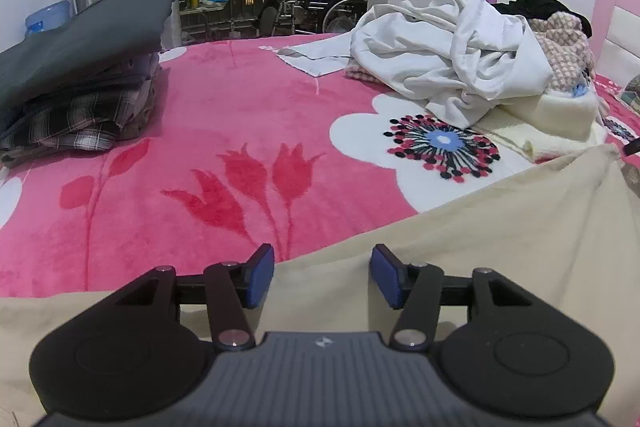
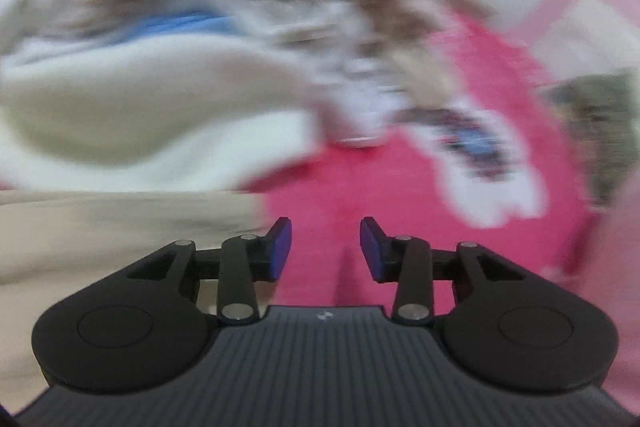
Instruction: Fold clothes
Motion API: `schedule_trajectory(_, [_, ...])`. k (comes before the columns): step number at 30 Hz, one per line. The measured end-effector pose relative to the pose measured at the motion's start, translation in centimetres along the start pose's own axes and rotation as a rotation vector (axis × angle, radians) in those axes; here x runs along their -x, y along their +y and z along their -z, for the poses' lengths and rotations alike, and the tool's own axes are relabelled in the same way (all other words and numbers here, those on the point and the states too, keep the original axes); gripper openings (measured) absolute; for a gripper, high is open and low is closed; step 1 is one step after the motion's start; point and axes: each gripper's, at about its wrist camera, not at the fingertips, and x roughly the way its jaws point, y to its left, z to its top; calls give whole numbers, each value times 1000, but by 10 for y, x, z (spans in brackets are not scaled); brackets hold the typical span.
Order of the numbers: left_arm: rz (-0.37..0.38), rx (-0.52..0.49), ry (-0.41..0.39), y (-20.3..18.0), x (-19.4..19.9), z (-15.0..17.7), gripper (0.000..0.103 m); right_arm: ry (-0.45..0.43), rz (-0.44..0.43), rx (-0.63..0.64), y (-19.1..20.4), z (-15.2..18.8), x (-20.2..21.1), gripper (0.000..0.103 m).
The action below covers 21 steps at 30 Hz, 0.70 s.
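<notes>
The left hand-held gripper (image 1: 323, 275) hangs over a plain cream cloth garment (image 1: 500, 227) that is spread on the bed, and its blue pads (image 1: 262, 277) stand moderately apart with nothing pressed between them. The edge of the garment runs just in front of the fingertips. Beyond it lies the pink fleece blanket with red tulips and a white flower (image 1: 200, 131). Far ahead to the left is a stack of folded dark and plaid clothes (image 1: 80, 83), and far ahead to the right a heap of unfolded white and checked clothes (image 1: 472, 59).

The right hand-held gripper (image 2: 326, 249) is narrowly open and holds nothing. This view is blurred. Pink blanket is below it, and the cream garment is at its left.
</notes>
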Motion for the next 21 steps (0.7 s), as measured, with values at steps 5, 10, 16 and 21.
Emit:
schedule_trajectory(5, [-3,16,-15,4,5,-1,56,-28,-1,-218,-44,3,23,36])
schedule_trajectory(10, [26,75,-29,12,24,-5,56,-62,-214,-286,-38,19,74,36])
schedule_trajectory(16, [120,219,-45,38,76,-5,56,119,-515,-634,-48,65,97,40])
schedule_trajectory(21, [200,369,55,78,132,24,56,385,-681,-951,-49,137,73,41])
